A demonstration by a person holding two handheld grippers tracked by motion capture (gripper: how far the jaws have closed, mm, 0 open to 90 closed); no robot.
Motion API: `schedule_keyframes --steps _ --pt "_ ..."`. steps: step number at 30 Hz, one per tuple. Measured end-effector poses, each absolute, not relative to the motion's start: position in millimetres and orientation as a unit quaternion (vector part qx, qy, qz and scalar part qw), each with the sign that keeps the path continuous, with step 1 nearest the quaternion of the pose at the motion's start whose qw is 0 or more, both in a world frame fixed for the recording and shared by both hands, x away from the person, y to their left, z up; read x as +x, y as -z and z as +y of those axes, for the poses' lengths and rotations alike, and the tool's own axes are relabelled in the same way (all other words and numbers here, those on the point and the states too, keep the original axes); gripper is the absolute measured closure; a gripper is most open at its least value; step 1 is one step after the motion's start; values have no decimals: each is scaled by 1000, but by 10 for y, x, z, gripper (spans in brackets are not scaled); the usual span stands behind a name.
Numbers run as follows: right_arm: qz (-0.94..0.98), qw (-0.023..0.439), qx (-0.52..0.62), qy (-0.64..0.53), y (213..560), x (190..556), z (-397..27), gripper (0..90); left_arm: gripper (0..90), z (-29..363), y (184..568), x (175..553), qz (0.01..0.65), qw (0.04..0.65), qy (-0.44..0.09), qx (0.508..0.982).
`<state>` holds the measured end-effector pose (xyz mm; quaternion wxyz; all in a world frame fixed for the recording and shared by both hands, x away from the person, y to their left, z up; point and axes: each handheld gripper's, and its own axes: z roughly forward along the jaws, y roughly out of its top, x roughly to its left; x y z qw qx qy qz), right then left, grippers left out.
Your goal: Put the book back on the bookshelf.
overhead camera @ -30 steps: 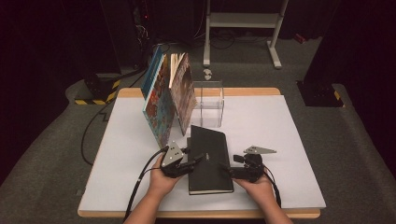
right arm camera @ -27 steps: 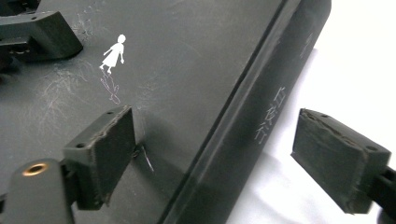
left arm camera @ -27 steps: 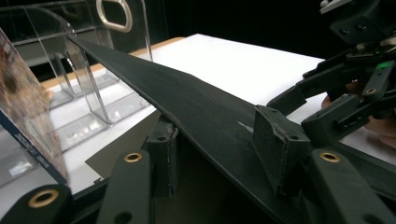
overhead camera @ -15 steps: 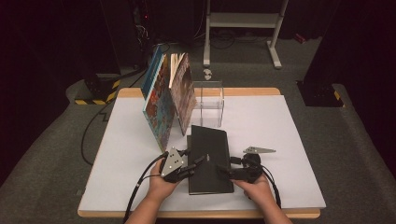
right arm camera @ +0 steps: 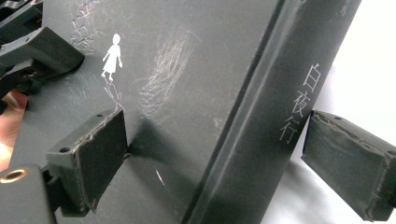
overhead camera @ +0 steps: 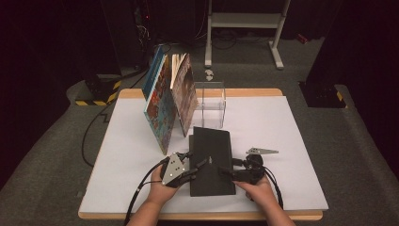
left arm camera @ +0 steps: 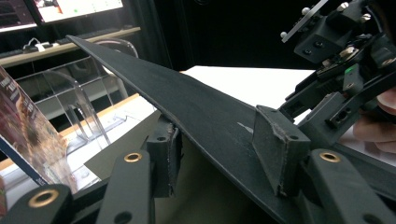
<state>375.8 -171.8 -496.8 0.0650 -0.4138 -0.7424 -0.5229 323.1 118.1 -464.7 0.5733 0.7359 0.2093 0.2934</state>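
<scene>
A black hardcover book (overhead camera: 211, 157) is in front of me on the white table (overhead camera: 291, 136), spine to the right. My left gripper (overhead camera: 200, 165) grips its left edge. In the left gripper view one pad (left arm camera: 164, 158) sits under the raised cover (left arm camera: 210, 112) and the other rests on top. My right gripper (overhead camera: 227, 172) takes the spine side. In the right gripper view its jaws (right arm camera: 215, 158) straddle the spine, which bears white characters. One pad (right arm camera: 93, 158) touches the cover (right arm camera: 187, 70) below a small white figure, and the other sits at the back edge.
Several colourful books (overhead camera: 169, 103) lean together at the back left of the table. A clear acrylic stand (overhead camera: 210, 103) is just right of them, behind the black book. A metal frame (overhead camera: 244, 21) stands on the floor beyond the table.
My left gripper has slid a little toward the table's near edge, and the black book now lies squarer to the table. The right hand has stayed put.
</scene>
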Motion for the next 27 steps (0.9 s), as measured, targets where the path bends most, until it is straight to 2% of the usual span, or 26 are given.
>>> schedule_keyframes --steps 12,27 --pt "-742 84 -406 527 4963 3773 -1724 63 529 1190 4658 3213 190 584 -297 731" --pt "-763 2 -395 512 4785 3563 -1697 117 548 1216 4624 3198 224 591 -245 735"
